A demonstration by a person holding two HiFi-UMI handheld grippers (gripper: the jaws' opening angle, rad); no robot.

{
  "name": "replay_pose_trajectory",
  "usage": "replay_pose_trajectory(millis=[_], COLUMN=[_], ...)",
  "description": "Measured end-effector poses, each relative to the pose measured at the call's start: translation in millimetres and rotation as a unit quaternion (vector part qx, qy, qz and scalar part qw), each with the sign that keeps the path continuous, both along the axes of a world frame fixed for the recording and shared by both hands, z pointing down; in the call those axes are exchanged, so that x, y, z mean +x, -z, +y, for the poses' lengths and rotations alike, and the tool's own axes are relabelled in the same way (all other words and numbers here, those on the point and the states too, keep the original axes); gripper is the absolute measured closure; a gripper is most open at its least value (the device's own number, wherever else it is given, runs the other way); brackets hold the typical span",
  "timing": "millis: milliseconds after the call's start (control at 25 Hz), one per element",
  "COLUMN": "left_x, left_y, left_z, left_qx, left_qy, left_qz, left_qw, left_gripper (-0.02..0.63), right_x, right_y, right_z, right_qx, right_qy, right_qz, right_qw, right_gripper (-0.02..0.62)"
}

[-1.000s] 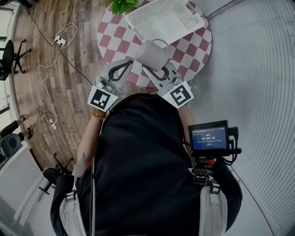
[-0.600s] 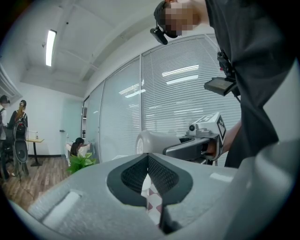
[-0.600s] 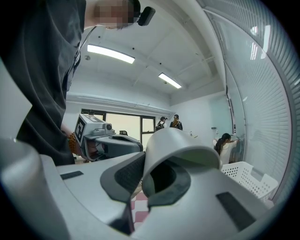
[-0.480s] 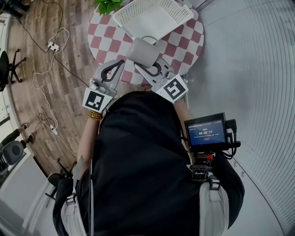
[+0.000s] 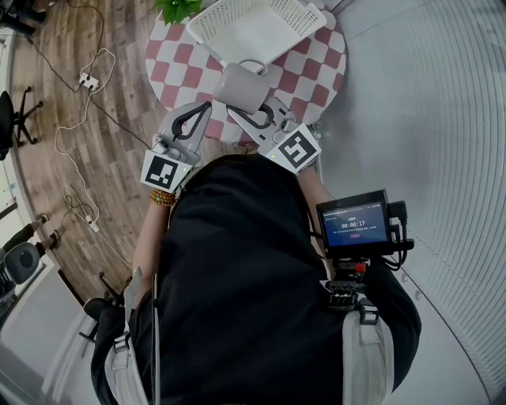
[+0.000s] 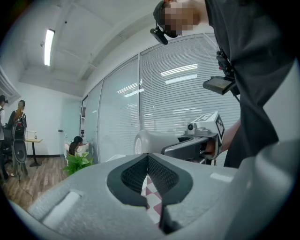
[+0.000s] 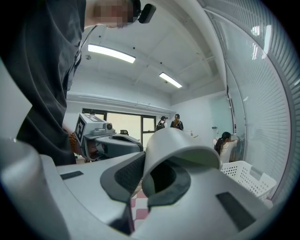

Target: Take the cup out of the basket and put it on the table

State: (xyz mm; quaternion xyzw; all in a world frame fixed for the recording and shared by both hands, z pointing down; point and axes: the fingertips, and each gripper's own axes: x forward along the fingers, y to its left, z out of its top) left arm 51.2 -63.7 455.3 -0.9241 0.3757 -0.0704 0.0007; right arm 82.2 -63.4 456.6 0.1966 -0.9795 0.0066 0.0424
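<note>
A pale grey cup (image 5: 239,85) with a handle lies tilted in front of the white basket (image 5: 257,24), over the red-and-white checked table (image 5: 320,63). My right gripper (image 5: 254,109) is shut on the cup's wall. In the right gripper view the cup (image 7: 180,145) fills the space between the jaws, its wall pinched between the pads. Whether the cup touches the table I cannot tell. My left gripper (image 5: 195,117) hangs beside it at the table's near edge, shut with nothing in it. The left gripper view shows the closed pads (image 6: 159,173), the cup (image 6: 150,140) and the right gripper (image 6: 199,138).
A green plant (image 5: 175,8) stands at the table's far left. Cables and a power strip (image 5: 85,79) lie on the wooden floor to the left. A wall of blinds (image 5: 427,103) runs along the right. Several people are far off in the room (image 7: 169,123).
The head view has drifted, so the table and basket sit further left in the picture. The cup stays in my right gripper in front of the basket; both grippers keep their places relative to it.
</note>
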Motion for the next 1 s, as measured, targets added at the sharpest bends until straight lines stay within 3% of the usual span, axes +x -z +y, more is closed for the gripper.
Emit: replay_pose_trajectory(millis=[560,840,1000], left_x=[0,-1,4], left_y=[5,31,33], left_z=[2,4,0], left_qx=[0.014,0.075,0.086], left_qy=[-0.002,0.005,0.000], left_qz=[0.009,0.035,0.040], left_qw=[0.9999,0.9965,0.9955], left_gripper=[0.603,0.603,0.603], right_x=[1,8,10], right_y=[3,23,30], right_z=[0,-1,-5], right_qx=[0.021,0.055,0.064], right_qy=[-0.003,-0.038,-0.048], right_qz=[-0.002,-0.024,-0.034], right_qw=[1.000,0.997,0.996], right_gripper=[0.558,0.558,0.558])
